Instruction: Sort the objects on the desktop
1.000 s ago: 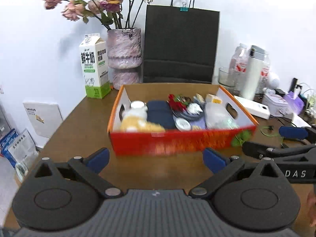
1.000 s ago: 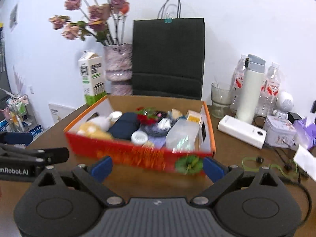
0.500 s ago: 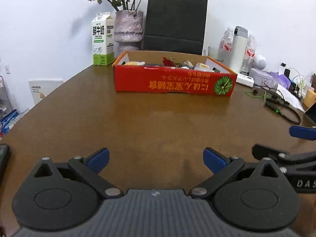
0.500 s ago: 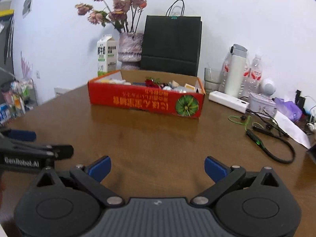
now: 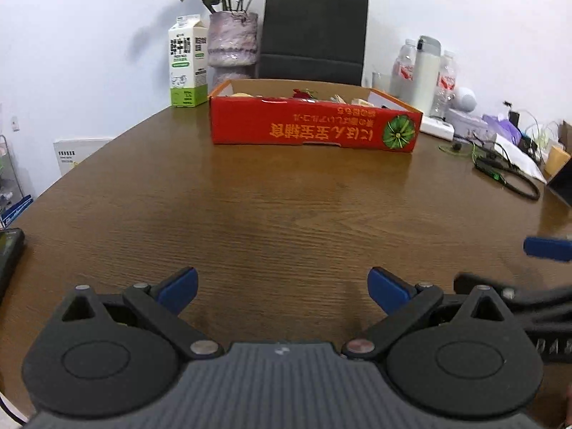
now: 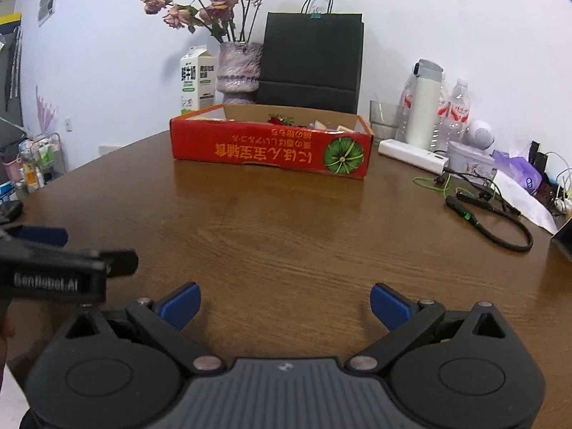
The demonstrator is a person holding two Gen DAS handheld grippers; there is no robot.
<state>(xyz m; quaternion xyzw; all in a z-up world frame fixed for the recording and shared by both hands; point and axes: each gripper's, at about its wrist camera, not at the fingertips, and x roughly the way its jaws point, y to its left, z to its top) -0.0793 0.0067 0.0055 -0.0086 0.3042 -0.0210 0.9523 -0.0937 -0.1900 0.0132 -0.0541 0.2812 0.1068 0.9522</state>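
Left gripper arm reads "GenRobot.AI"; box lettering upside down

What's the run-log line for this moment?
left gripper: open, empty | right gripper: open, empty | red box: far side of table, holds items | both grippers short of box

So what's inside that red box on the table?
Over the red box wall, only tops show: something red with green leaves and pale bits. The wall hides everything lower down.

Glossy wood-grain table; printed red cardboard box; matt black paper bag; clear plastic bottles.
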